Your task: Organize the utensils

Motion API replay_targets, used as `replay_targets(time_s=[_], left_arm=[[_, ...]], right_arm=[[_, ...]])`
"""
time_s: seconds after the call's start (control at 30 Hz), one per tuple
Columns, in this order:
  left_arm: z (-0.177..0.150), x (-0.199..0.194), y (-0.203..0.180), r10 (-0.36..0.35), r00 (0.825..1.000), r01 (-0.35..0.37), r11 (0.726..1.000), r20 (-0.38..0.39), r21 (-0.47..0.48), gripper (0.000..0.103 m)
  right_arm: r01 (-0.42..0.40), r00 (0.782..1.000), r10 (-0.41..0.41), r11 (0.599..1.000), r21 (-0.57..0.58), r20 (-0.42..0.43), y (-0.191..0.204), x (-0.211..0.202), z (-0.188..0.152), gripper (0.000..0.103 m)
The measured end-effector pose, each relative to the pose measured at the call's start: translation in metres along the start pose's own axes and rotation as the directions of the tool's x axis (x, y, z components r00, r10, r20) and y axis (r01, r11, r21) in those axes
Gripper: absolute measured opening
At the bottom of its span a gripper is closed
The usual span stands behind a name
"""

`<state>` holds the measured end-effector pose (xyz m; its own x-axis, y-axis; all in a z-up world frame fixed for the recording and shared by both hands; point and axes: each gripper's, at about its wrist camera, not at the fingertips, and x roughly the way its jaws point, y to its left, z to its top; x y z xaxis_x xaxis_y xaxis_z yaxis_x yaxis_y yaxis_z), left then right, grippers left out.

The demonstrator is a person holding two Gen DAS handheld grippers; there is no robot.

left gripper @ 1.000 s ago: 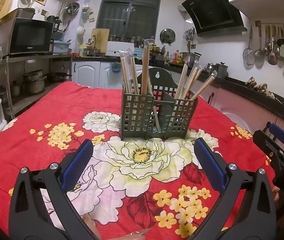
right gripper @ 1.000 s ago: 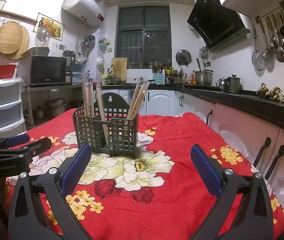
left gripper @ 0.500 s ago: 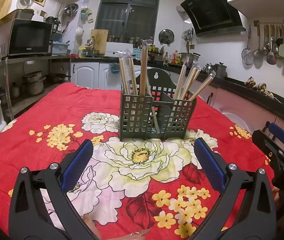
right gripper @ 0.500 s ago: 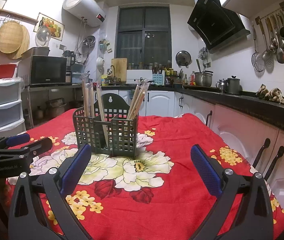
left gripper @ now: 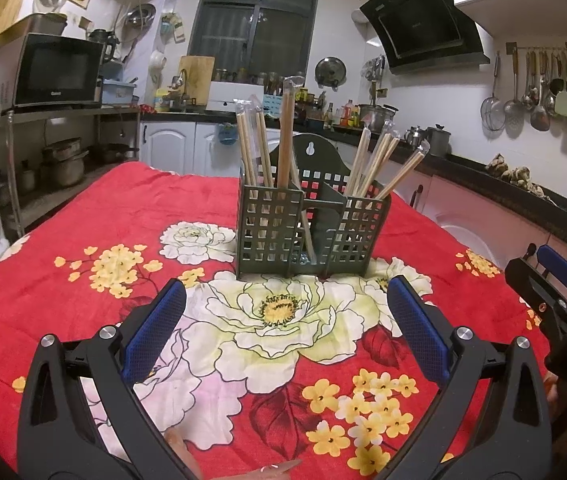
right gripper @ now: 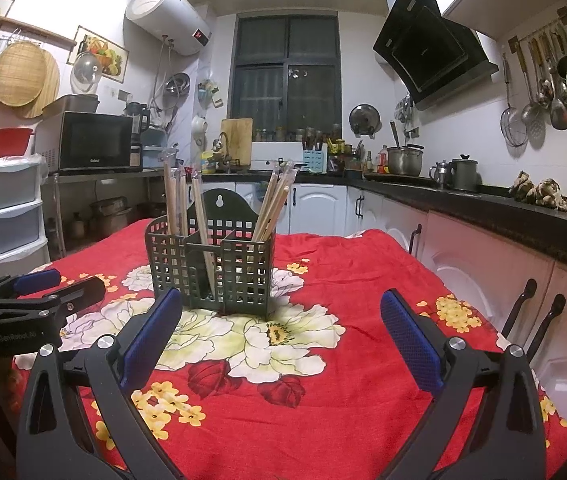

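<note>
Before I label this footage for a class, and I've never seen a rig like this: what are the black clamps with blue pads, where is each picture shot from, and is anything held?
They are two hand-held grippers, one per hand, each with a fisheye camera looking along its fingers. One picture looks out from the left gripper, the other from the right gripper. Both stand open and hold nothing. Ahead, on the red floral tablecloth, stands a dark green utensil caddy with wrapped chopsticks upright in its compartments. In each view the other gripper shows at the edge.
</note>
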<state>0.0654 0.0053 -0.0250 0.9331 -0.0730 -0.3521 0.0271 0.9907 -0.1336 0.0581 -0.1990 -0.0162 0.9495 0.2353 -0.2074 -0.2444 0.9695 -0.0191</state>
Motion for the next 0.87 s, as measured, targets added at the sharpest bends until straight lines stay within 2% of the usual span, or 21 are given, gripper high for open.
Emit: replay_targets(time_s=[0.17,0.63,0.77,0.8,0.87], left_arm=[[-0.002,0.003,0.003,-0.031,0.999,0.03,0.999,-0.02,-0.012,0.093],[0.002,0.011,0.01,-0.026,0.997,0.023,0.999,-0.077,-0.031,0.093],[0.018,0.025,0.034,-0.02,0.979,0.004,0.997,-0.203,-0.08,0.093],[0.023,0.03,0.043,-0.016,0.974,-0.003,0.997,-0.227,-0.082,0.093],[0.036,0.047,0.065,0.048,0.951,-0.069,0.996,-0.306,-0.056,0.093]], right_arm=[[0.013,1.0,-0.013,1.0,0.002,-0.01,0.0,-0.001,0.002,0.097],[0.047,0.998,-0.047,0.999,0.019,-0.029,-0.016,0.006,0.012,0.097],[0.066,0.995,-0.064,0.997,0.029,-0.072,-0.032,0.018,0.022,0.097],[0.092,0.99,-0.089,0.995,0.03,-0.108,-0.041,0.026,0.026,0.097],[0.128,0.972,-0.125,0.992,0.003,-0.197,-0.055,0.047,0.032,0.097]])
